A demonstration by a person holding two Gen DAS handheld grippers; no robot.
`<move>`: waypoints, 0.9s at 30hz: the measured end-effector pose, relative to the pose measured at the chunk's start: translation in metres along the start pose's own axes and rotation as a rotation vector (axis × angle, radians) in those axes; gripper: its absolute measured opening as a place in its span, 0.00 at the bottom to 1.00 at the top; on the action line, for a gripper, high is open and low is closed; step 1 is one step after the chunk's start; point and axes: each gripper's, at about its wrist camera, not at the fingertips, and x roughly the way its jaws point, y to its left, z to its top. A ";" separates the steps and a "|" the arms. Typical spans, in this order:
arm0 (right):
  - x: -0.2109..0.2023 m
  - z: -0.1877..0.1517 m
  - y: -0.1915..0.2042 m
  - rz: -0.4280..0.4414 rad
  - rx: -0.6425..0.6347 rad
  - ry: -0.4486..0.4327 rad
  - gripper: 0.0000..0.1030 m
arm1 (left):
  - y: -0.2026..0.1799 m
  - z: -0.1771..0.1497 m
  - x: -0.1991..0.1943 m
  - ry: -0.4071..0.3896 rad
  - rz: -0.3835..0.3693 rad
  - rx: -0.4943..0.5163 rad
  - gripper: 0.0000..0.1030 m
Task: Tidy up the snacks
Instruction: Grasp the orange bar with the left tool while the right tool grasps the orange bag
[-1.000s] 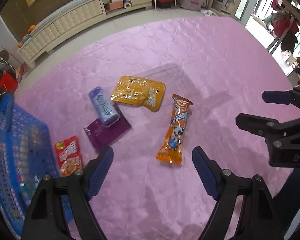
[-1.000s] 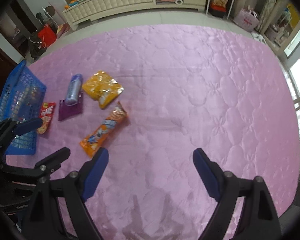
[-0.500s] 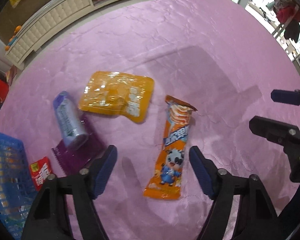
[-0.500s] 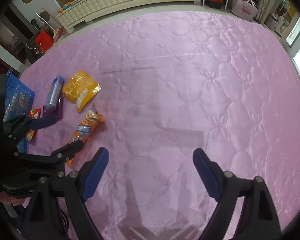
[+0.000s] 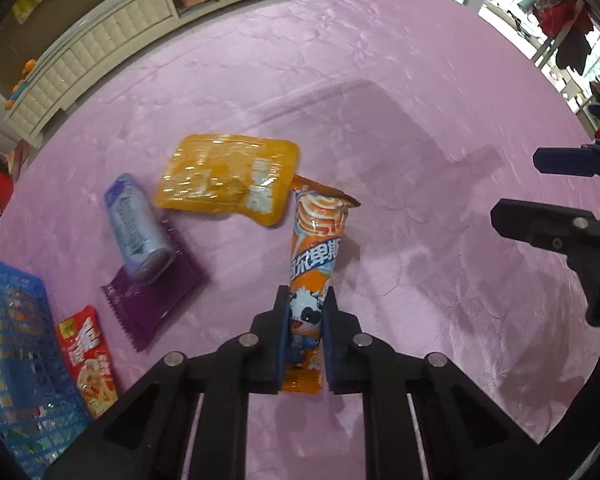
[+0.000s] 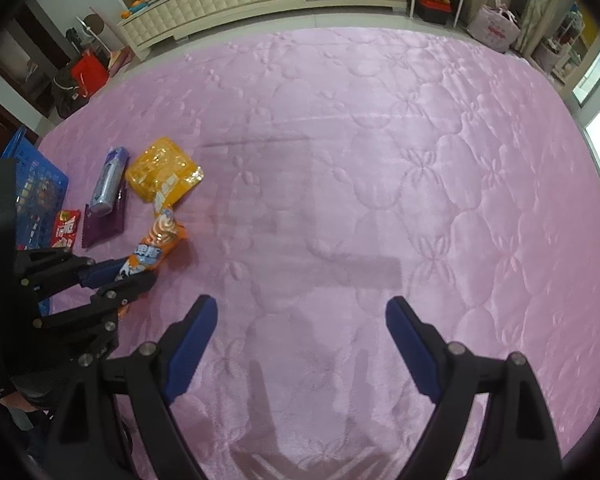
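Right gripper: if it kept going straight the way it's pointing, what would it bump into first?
Probably just the pink quilt. The right gripper is open with nothing between its fingers, and the snacks lie off to its left. Depth is hard to judge.

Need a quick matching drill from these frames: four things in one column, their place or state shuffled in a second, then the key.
1. orange cow packet
2. lilac can
3. red packet
4. right tongs

A. open over bare pink quilt
B. beside the blue basket
C. pinched in the left tongs
D. lying on the purple packet

Pairs: 1-C, 2-D, 3-B, 4-A
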 end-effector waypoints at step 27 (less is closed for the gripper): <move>0.074 0.087 0.107 0.078 -0.354 -0.012 0.86 | 0.115 -0.043 -0.055 -0.098 0.119 -0.335 0.12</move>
